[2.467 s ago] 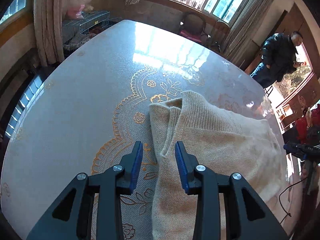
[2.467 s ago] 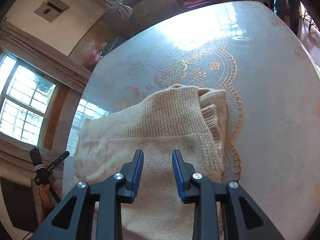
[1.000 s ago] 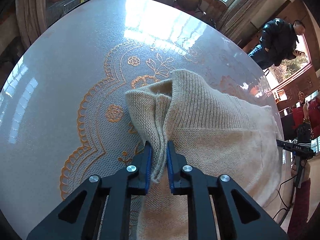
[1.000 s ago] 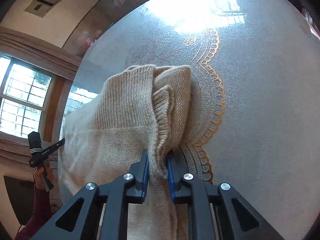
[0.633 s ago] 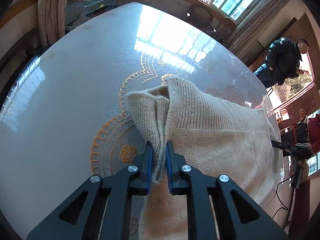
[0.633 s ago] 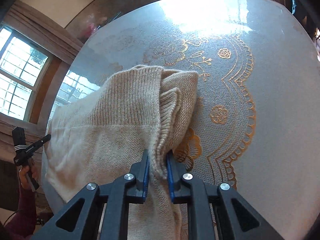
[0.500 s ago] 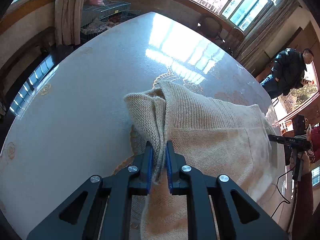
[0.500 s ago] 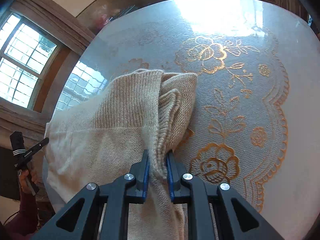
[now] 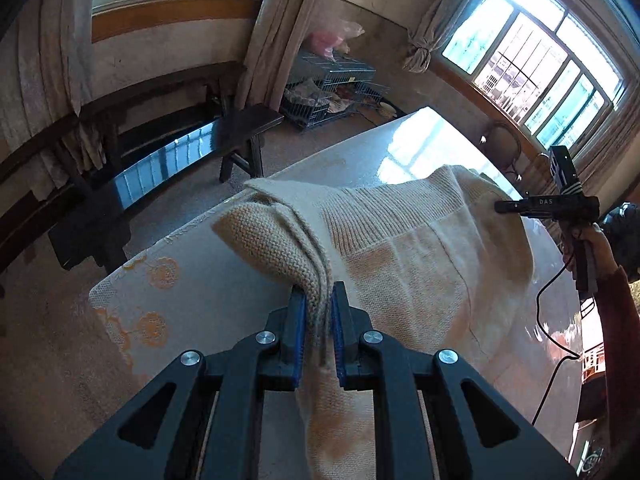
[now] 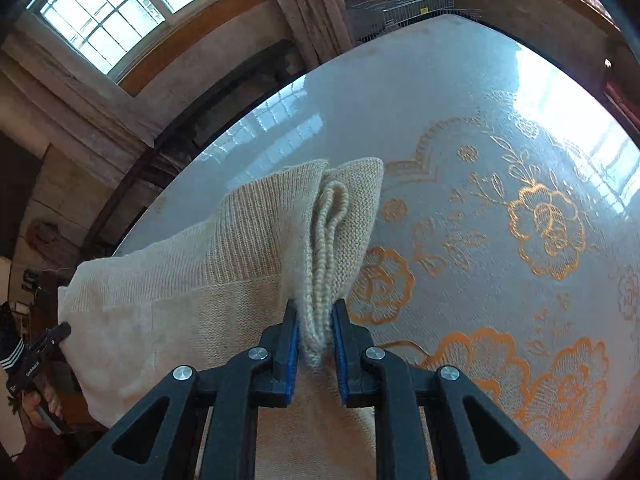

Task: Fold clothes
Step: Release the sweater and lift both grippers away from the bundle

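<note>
A beige knitted sweater [image 9: 404, 256] is stretched above the white table with gold flower patterns [image 9: 188, 312]. My left gripper [image 9: 319, 312] is shut on a bunched ribbed corner of it, near the table's corner. At the sweater's far end the right gripper [image 9: 500, 206] shows in a person's hand. In the right wrist view, my right gripper [image 10: 314, 320] is shut on the other bunched corner of the sweater [image 10: 224, 264], above the table [image 10: 460, 128]. The left gripper [image 10: 62, 330] appears at the left edge there, holding the far end.
A dark wooden bench [image 9: 160, 160] stands beyond the table's edge, under curtained windows. A wire cage [image 9: 332, 88] with a pink bag sits on the floor by the wall. A cable [image 9: 552, 320] hangs from the right-hand tool. A chair [image 9: 500, 140] stands behind the table.
Both grippers, still shut on the sweater's corners, have swung sideways across the table and rolled. The left view now reaches the table's corner, with bench and floor showing; the sweater has lifted with them.
</note>
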Demonstrator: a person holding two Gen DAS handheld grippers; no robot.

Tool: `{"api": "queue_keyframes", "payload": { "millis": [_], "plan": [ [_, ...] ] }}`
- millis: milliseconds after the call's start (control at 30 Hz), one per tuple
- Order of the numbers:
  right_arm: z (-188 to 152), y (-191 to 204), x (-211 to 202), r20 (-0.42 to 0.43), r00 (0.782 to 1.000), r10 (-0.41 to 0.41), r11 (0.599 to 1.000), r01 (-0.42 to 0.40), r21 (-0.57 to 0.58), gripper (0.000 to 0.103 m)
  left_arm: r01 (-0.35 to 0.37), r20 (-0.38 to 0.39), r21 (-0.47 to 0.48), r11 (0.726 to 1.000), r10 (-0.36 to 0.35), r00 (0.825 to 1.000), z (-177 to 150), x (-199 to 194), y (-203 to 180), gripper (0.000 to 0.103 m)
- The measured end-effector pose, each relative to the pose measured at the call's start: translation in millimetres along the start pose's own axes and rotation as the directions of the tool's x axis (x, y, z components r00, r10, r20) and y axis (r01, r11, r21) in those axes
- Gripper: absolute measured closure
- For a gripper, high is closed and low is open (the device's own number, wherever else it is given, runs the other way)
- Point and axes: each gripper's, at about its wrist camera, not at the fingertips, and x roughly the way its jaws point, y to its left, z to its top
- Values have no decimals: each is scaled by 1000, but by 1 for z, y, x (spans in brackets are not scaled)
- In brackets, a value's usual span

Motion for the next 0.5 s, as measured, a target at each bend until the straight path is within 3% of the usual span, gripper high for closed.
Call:
{"api": "queue_keyframes", "payload": {
  "millis": [133,267,333,400,500],
  "plan": [
    [44,47,20,-10,999,-48,996,47,-82,89,-12,-4,-64,998,11,1000,-14,-2,21,91],
    [55,47,46,-48,986,-157,984,152,-89,88,-8,-11,-142,990,6,1000,-27,-2,45,91],
    [78,55,67,-19,982,-188,982,187,-41,82,-15,-15,-140,990,13,1000,-33,-2,47,91],
    [81,42,63,26,979,-200,980,200,13,77,-24,-15,-132,991,22,1000,-38,-4,47,90],
    [80,37,50,37,989,-143,989,142,35,77,-26,-15,-138,990,24,1000,-43,-9,49,88]
  ]
}}
